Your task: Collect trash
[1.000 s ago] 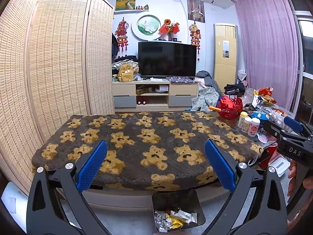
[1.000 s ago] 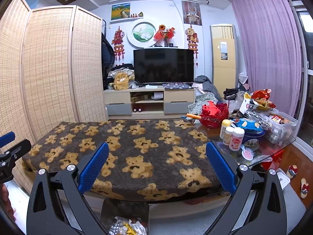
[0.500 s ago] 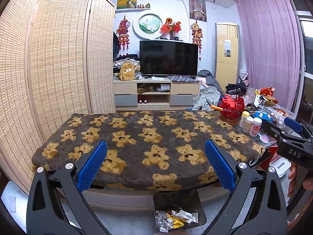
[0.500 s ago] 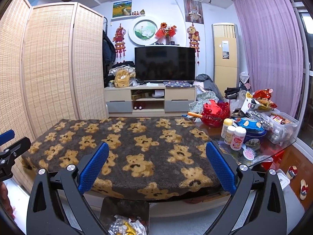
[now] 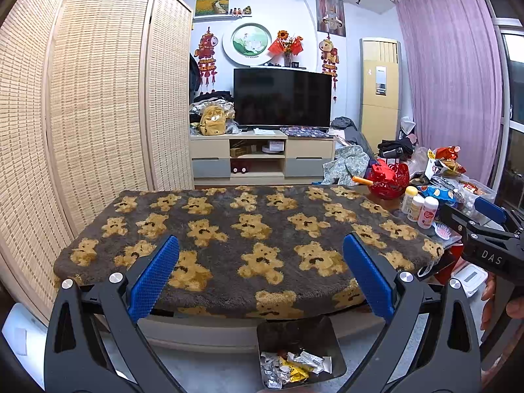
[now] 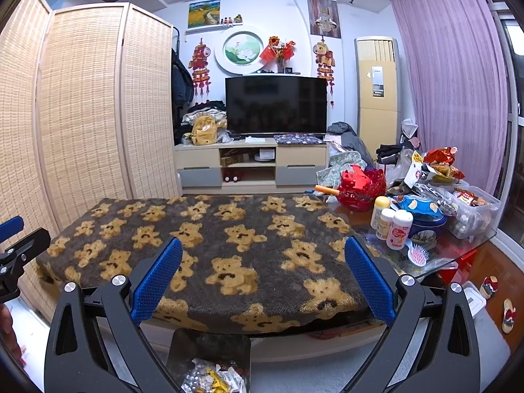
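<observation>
Left wrist view: left gripper (image 5: pixel 260 278) and right gripper (image 6: pixel 262 280) gape wide, empty, above the blanket (image 5: pixel 245 229). Bin (image 5: pixel 299 329) with trash (image 5: pixel 294 365) at 6 o'clock; bottles (image 6: pixel 391 224) at 3 o'clock. Nothing has moved since before.

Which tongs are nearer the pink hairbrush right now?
Right. The right tongs have the pink hairbrush just beyond their right finger; the left tongs sit farther left, over the bear blanket.

Left gripper (image 5: pixel 260 275) jaws wide apart, empty, above bear-print blanket (image 5: pixel 249 232); wrappers (image 5: pixel 294 365) in bin (image 5: pixel 330 330).
</observation>
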Demonstrator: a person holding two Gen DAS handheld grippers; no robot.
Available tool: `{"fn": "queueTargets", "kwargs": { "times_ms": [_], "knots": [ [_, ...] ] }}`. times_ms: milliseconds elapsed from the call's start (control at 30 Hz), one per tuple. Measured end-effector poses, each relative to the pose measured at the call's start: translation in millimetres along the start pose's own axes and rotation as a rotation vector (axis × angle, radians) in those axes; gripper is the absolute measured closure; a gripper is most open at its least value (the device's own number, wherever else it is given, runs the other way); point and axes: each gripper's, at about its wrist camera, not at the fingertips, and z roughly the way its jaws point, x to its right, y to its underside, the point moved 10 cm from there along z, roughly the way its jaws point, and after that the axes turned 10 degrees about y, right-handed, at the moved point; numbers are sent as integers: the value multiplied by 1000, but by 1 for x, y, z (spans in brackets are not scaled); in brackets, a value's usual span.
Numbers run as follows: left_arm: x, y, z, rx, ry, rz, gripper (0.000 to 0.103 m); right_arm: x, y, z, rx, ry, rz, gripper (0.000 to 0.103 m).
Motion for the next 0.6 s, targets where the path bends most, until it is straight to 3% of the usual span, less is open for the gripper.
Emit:
{"fn": "queueTargets", "kwargs": {
  "times_ms": [600],
  "knots": [
    [-1, 0, -1, 1, -3, -2, 8, -1, 2, 1, 0, -1, -2, 3]
  ]
}}
